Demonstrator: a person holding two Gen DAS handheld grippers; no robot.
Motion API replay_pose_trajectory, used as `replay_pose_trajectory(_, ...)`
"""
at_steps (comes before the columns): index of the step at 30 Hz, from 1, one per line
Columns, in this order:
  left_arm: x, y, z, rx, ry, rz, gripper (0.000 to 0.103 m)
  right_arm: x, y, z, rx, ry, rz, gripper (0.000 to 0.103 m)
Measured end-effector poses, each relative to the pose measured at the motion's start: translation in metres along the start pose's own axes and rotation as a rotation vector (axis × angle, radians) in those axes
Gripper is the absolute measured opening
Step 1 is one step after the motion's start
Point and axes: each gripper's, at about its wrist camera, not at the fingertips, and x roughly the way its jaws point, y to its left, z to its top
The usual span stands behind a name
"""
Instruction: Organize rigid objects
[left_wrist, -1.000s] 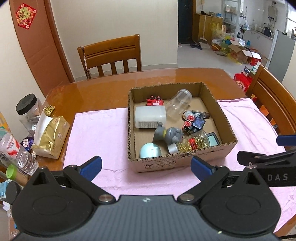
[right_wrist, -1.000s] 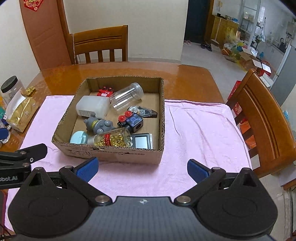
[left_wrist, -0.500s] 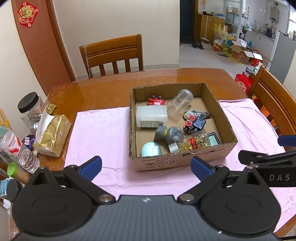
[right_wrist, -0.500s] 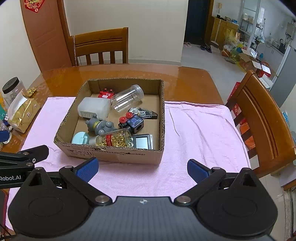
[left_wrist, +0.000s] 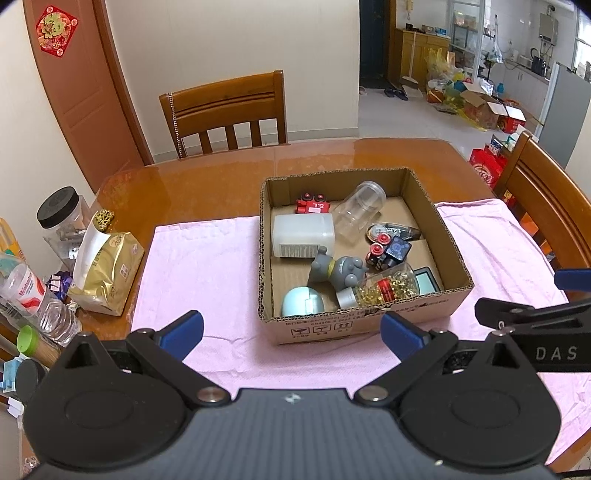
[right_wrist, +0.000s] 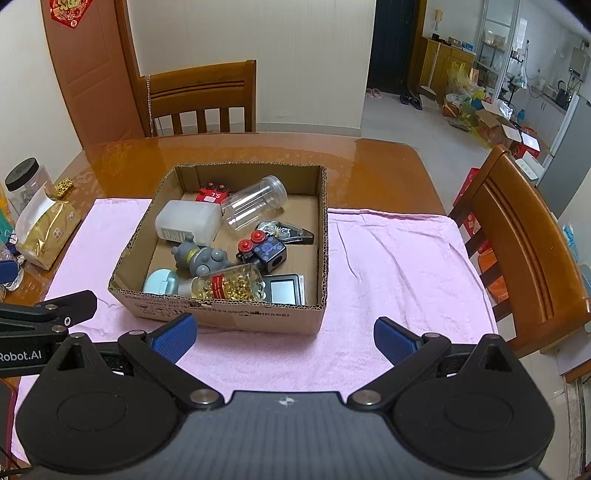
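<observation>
Both grippers are hovering near the box (left_wrist: 364, 325), jaws spread wide, holding nothing: left gripper (left_wrist: 291, 330), right gripper (right_wrist: 284, 338). The box is sitting on a pink cloth (right_wrist: 388, 258), holding a clear jar (right_wrist: 255, 203), white container (left_wrist: 303, 236), grey toy (left_wrist: 336, 271), pin bottle (right_wrist: 231, 286), maybe a small scale (right_wrist: 286, 288).

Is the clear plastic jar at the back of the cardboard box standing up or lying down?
Lying down. The clear plastic jar rests on its side in the cardboard box, against the white plastic bottle; it looks empty and capless.
</observation>
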Motion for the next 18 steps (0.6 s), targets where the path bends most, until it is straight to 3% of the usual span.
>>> replay_pose_trajectory(18,-0.0017,-0.0010,0.0005,-0.006,0.004,0.006,0.102,-0.0008,-0.0002,0.0001,-0.005,-0.005,0.002,0.103)
